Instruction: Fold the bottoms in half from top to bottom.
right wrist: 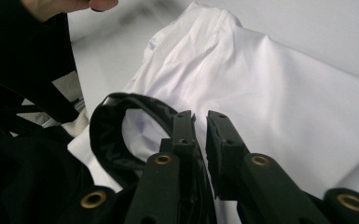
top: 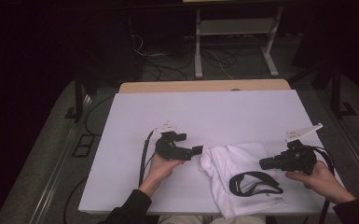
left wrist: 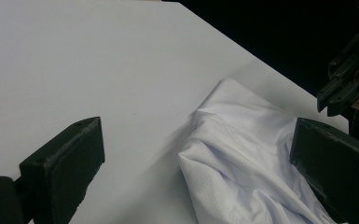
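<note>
Garment: I see a crumpled white mesh-fabric shirt with a black collar band (top: 242, 175) lying on the near right part of the table, between my two grippers.
Collar: the black collar band (top: 254, 183) forms an open loop on top of the white cloth, towards the near edge; in the right gripper view it curves just left of the jaws.
Table: a flat white rectangular tabletop (top: 205, 112), with a strip of pale wood showing along its far edge.
Left gripper: my black hand-held left gripper (top: 189, 143) sits just left of the shirt's bunched edge and points right, towards it. Its jaws stand wide apart, with nothing between the pads; in the left gripper view the shirt (left wrist: 251, 158) lies ahead, between the two jaws but clear of them.
Right gripper: my black hand-held right gripper (top: 264, 164) hovers at the shirt's right side and points left over the cloth. Its jaws stand nearly together, with only a thin slit between them. I see no cloth pinched there; the shirt (right wrist: 279, 84) lies below and beyond the tips.
Hands: my left hand (top: 161, 167) and right hand (top: 319, 177) each grip a tool from the near side.
</note>
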`<move>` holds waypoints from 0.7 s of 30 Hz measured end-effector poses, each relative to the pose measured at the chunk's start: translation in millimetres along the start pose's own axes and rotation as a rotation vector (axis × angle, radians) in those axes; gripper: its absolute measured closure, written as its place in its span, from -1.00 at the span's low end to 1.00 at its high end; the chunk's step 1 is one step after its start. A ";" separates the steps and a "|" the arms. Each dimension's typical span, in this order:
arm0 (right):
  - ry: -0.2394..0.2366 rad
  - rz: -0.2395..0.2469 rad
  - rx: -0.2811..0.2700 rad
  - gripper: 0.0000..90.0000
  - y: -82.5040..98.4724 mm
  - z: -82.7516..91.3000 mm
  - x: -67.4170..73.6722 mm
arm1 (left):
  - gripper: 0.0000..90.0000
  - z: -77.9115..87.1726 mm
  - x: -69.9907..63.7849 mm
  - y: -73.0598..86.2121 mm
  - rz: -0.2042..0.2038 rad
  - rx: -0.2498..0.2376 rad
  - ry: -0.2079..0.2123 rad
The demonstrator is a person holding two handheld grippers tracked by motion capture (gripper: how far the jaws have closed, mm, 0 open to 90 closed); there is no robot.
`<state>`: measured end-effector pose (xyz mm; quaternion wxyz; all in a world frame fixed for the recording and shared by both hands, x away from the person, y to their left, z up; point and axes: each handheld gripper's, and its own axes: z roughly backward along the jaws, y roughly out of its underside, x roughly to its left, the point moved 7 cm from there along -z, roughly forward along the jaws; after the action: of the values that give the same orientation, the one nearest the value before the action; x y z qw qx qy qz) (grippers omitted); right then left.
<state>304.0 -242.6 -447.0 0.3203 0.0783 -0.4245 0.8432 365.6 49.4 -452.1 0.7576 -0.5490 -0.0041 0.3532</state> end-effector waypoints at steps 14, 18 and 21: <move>-0.025 0.014 0.038 0.83 -10.3 -22.3 -1.2 | -0.94 -2.0 -1.6 1.2 -0.006 0.005 0.007; -0.037 0.019 0.057 0.83 -11.3 -29.2 1.3 | -0.94 -3.3 -2.8 1.8 -0.008 0.009 0.011; -0.047 0.025 0.072 0.83 -11.9 -34.6 3.1 | -0.94 -4.2 -3.3 2.4 -0.008 0.011 0.013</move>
<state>313.6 -209.4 -459.5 0.2966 0.1040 -0.4023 0.8599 363.5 44.5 -454.6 0.7618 -0.5472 0.0006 0.3467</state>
